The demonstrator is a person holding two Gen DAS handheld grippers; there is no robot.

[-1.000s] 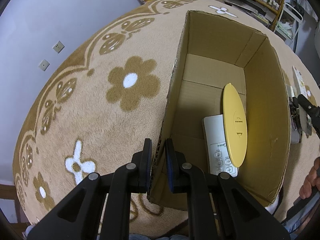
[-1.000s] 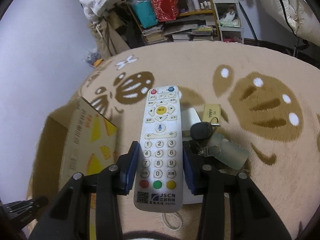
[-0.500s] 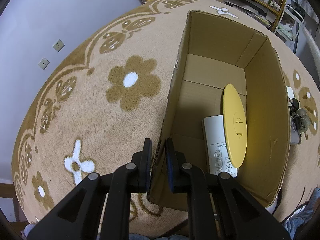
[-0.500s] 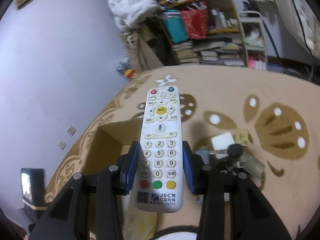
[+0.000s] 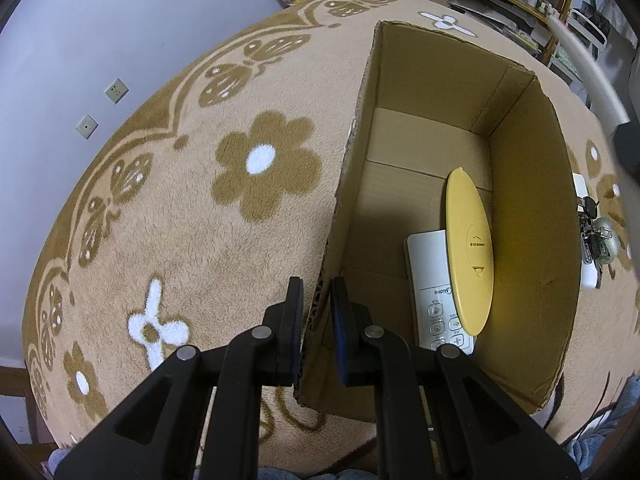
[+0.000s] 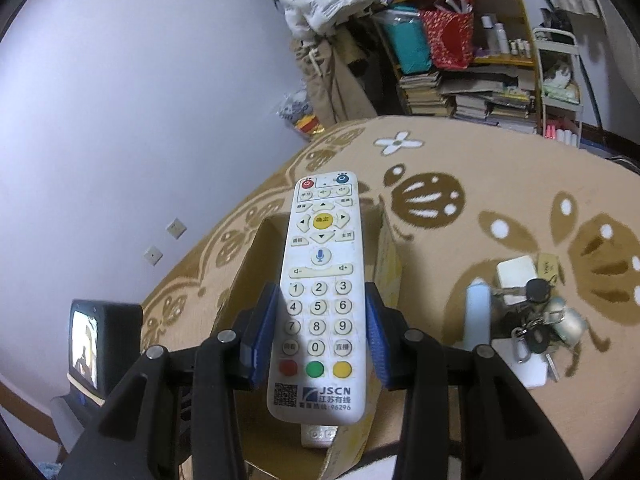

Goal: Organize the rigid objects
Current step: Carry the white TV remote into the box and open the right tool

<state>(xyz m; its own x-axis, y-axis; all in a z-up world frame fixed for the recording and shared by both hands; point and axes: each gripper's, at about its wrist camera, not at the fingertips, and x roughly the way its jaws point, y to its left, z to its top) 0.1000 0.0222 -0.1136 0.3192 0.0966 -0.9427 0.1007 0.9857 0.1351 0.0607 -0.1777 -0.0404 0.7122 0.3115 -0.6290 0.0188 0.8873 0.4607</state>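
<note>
Tan flower-patterned rug [image 5: 168,208] carries an open cardboard box [image 5: 532,208], with a key bunch [image 6: 536,320] just beside it

The right gripper [image 6: 318,336] lifted the JSCN remote [image 6: 320,292] off the carpet [image 6: 500,184] from beside the keys [image 6: 536,320] and carried it leftward over the open cardboard box [image 6: 248,264].

My held remote [image 6: 320,292] hides most of the cardboard box [image 6: 244,276] interior behind it. Inside the box, the yellow disc [image 5: 470,252] covers the right side of the white air-conditioner remote [image 5: 432,292]. Beside the box, the key bunch [image 6: 536,320] is too tangled to count. A blurred dark shape [image 5: 628,148] is cut off at the frame edge.
</note>
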